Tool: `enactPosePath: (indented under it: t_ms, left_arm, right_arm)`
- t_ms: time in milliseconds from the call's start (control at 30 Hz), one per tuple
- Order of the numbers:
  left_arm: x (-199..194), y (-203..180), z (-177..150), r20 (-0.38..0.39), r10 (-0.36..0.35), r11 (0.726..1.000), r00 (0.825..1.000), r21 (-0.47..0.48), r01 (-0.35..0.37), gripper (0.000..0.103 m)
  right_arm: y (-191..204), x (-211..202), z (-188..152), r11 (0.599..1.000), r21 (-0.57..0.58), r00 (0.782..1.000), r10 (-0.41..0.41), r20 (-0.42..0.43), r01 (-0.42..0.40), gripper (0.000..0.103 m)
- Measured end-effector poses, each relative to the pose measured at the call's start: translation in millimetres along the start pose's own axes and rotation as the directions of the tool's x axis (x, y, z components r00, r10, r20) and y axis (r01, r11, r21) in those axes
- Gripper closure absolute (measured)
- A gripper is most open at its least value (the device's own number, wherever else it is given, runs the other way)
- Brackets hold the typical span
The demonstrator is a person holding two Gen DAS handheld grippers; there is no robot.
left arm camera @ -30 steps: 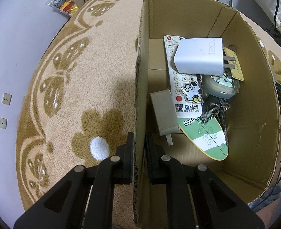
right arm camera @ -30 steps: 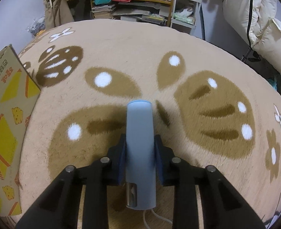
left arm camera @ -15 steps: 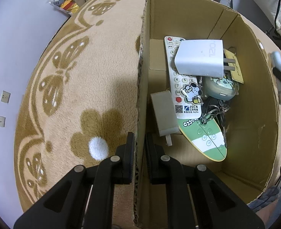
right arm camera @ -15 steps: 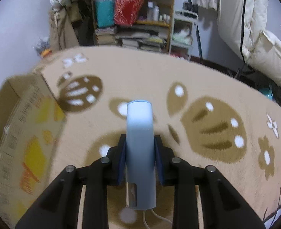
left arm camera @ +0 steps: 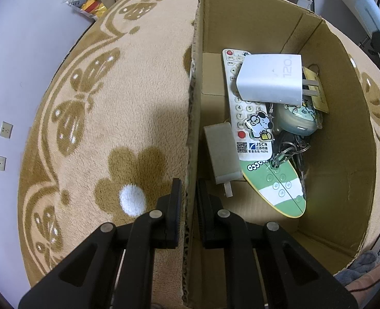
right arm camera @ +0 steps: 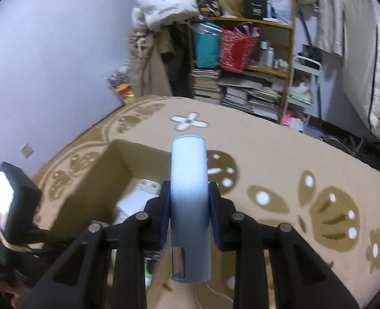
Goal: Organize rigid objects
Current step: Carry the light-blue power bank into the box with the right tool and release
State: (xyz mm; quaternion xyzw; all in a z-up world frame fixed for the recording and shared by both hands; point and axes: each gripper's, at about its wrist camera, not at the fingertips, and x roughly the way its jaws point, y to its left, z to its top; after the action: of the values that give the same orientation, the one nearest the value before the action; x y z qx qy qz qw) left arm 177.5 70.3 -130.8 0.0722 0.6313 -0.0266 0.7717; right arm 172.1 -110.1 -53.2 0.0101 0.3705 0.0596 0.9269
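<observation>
Blue tube carried over the box

The stiff, probably light, slick tube is clamped mid-body by the right gripper; the box wall is pinched by the left gripper.

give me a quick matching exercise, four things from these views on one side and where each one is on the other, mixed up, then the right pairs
Things:
1. white charger
2. pale blue cylinder
3. cardboard box wall
4. dog keychain

Places:
A. clamped between the left gripper fingers
B. lying on the white remote, near its red button
C. held in the right gripper, above the box
D. resting on the upper end of the remote, prongs toward the right wall

Pairs: 1-D, 2-C, 3-A, 4-B
</observation>
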Motion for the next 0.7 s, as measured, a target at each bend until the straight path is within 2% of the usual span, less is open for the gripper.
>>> enactPosePath:
  t_ms: [133, 267, 467, 700]
  left_arm:
    - [1, 1, 0, -0.001, -0.008, 1.000, 1.000, -0.004, 0.008, 0.092]
    - [2, 2, 0, -0.002, -0.017, 1.000, 1.000, -0.008, 0.017, 0.092]
    - [2, 2, 0, -0.004, -0.018, 1.000, 1.000, -0.012, 0.018, 0.092]
    - [1, 0, 0, -0.003, -0.014, 1.000, 1.000, -0.012, 0.014, 0.091]
  right_arm:
    - [14, 2, -4, 0.998, 0.036, 0.999, 0.055, 0.003, -0.055, 0.074]
    - [29, 15, -14, 0.996, 0.041, 0.996, 0.086, -0.030, -0.084, 0.074]
    - [40, 27, -27, 0.995, 0.024, 0.992, 0.095, -0.079, -0.093, 0.074]
    - [45, 36, -34, 0.999, 0.008, 0.994, 0.049, -0.095, -0.049, 0.074]
